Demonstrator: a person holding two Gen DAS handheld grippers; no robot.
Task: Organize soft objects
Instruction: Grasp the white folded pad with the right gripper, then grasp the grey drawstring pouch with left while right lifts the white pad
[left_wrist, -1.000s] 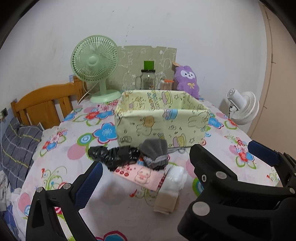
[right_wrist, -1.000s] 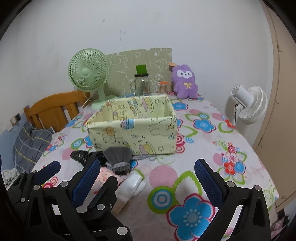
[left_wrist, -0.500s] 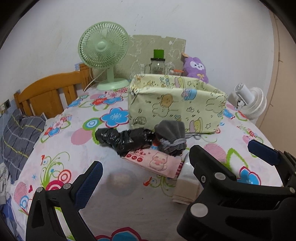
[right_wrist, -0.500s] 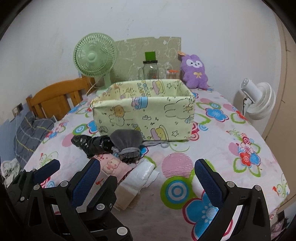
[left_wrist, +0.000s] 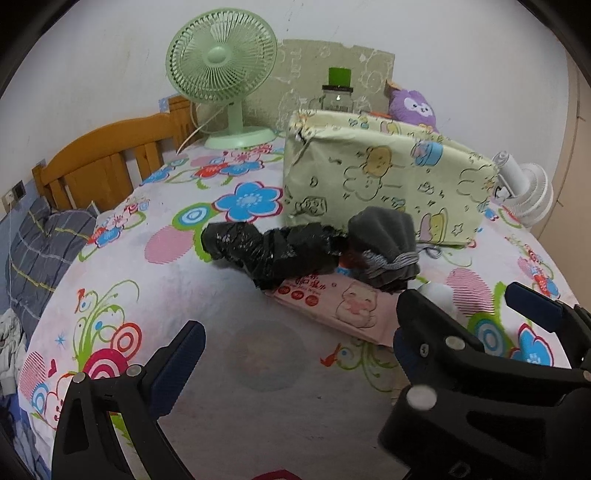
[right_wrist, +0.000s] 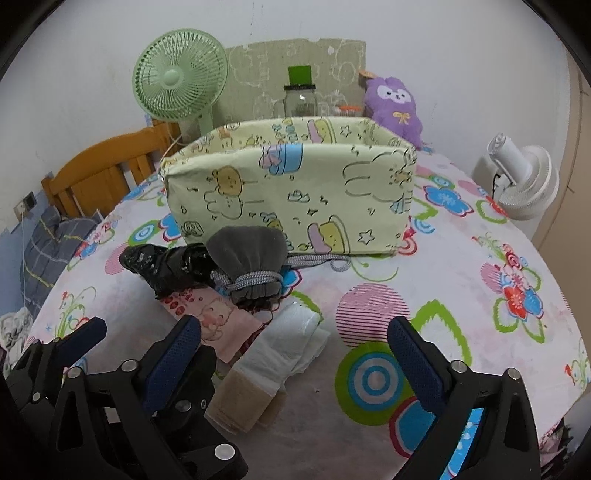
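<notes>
White wall is backing a tabletop (right_wrist: 461, 288) covered in a bright flower-print cloth, with a wooden chair (left_wrist: 110, 162) standing off its left edge. Near the middle of the tabletop a pale yellow fabric bin (right_wrist: 295, 195) printed with cartoon animals is sitting upright with its top open. Just in front of the bin's near wall, the soft objects are lying in a loose cluster: a crumpled black plastic bag (right_wrist: 166, 266) is stretching leftward, a grey drawstring pouch (right_wrist: 251, 262) is resting against it and partly on top of a pink wipes packet (right_wrist: 214, 317), and a white folded cloth (right_wrist: 288, 343) with a beige end is lying toward the near edge, touching the packet's right side. Along the far edge a green desk fan (right_wrist: 177, 81), a glass jar (right_wrist: 300, 99) with a green block on its lid, and a purple plush toy (right_wrist: 395, 107) are lined up against a sheet of cardboard, while a white fan (right_wrist: 524, 184) is showing beyond the right edge. The left gripper (left_wrist: 347, 325) is hovering low over the near edge with its blue-padded fingers spread wide, holding nothing, aimed toward the packet and bag. The right gripper (right_wrist: 295, 339) is also spread open and empty, with the folded cloth lying between its fingers in view.
</notes>
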